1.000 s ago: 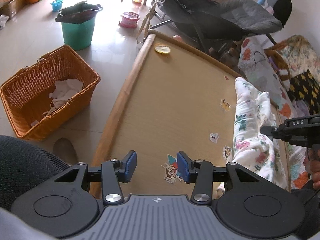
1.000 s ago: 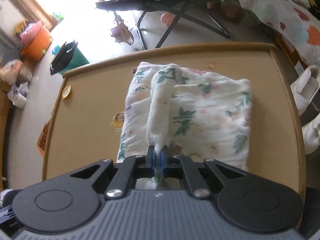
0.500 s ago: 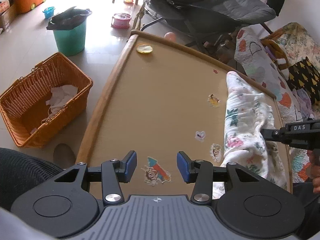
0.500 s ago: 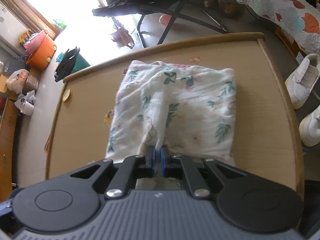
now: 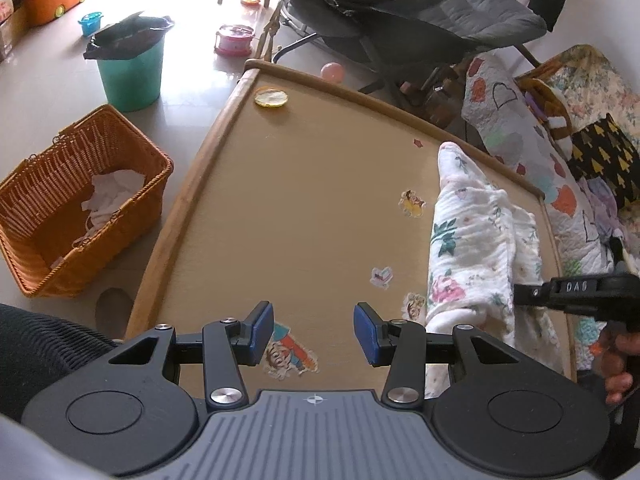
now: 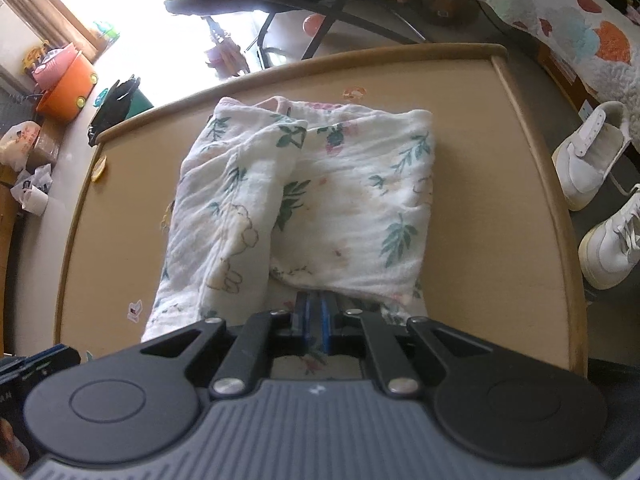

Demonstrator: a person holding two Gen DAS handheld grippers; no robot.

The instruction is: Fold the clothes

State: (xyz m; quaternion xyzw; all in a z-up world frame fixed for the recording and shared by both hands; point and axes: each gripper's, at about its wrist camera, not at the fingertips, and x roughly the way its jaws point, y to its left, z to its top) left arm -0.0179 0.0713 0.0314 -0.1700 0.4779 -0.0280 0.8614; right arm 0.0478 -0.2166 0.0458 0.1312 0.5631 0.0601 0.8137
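Cloth [image 6: 320, 200]: folded, long axis running up the frame from right gripper [image 6: 314, 316]
Right gripper: clamped on near hem
Left gripper [image 5: 314, 334]: apart, empty, left of cloth

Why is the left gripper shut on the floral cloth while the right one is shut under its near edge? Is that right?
Not quite. The left gripper is open and empty, over the bare table, beside the floral cloth, as the left wrist view shows. The right gripper is indeed shut, its tips tucked under the cloth's near edge; whether it pinches fabric is hidden.
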